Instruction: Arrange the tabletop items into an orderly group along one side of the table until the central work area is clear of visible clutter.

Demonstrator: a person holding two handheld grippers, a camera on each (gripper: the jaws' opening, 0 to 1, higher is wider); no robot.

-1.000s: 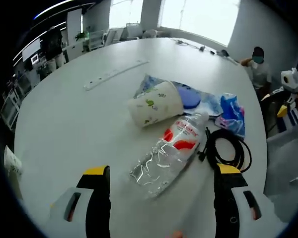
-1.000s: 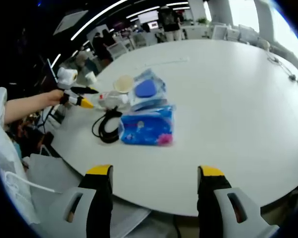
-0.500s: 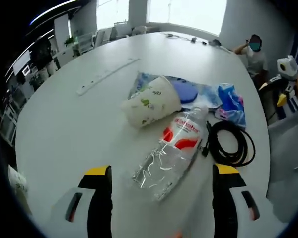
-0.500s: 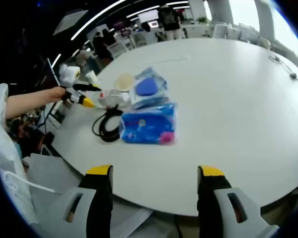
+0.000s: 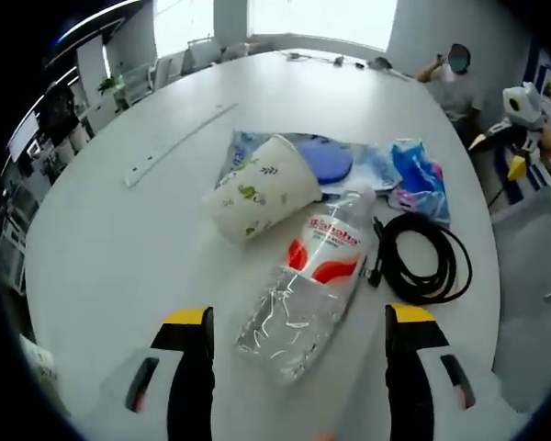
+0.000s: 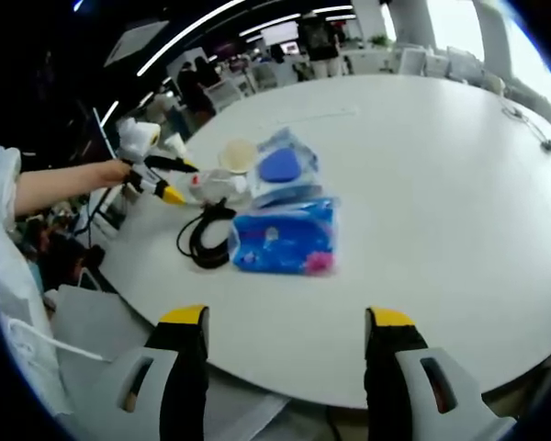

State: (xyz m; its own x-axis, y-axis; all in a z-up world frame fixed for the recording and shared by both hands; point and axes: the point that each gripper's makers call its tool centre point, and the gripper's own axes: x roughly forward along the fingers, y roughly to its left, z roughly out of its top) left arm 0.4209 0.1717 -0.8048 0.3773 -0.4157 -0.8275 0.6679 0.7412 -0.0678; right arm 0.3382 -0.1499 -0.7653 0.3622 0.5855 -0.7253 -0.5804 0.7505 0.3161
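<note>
Nothing looks tidied yet: my left gripper (image 5: 298, 331) hovers wide and empty over the bottle (image 5: 308, 285), which lies with the cup (image 5: 260, 188), cable (image 5: 421, 262) and blue packs (image 6: 285, 241) near the table edge, my right gripper (image 6: 285, 331) also wide, empty.

white sleeve (image 6: 0, 197), yellow-tipped grey tool (image 5: 298, 344)
</note>
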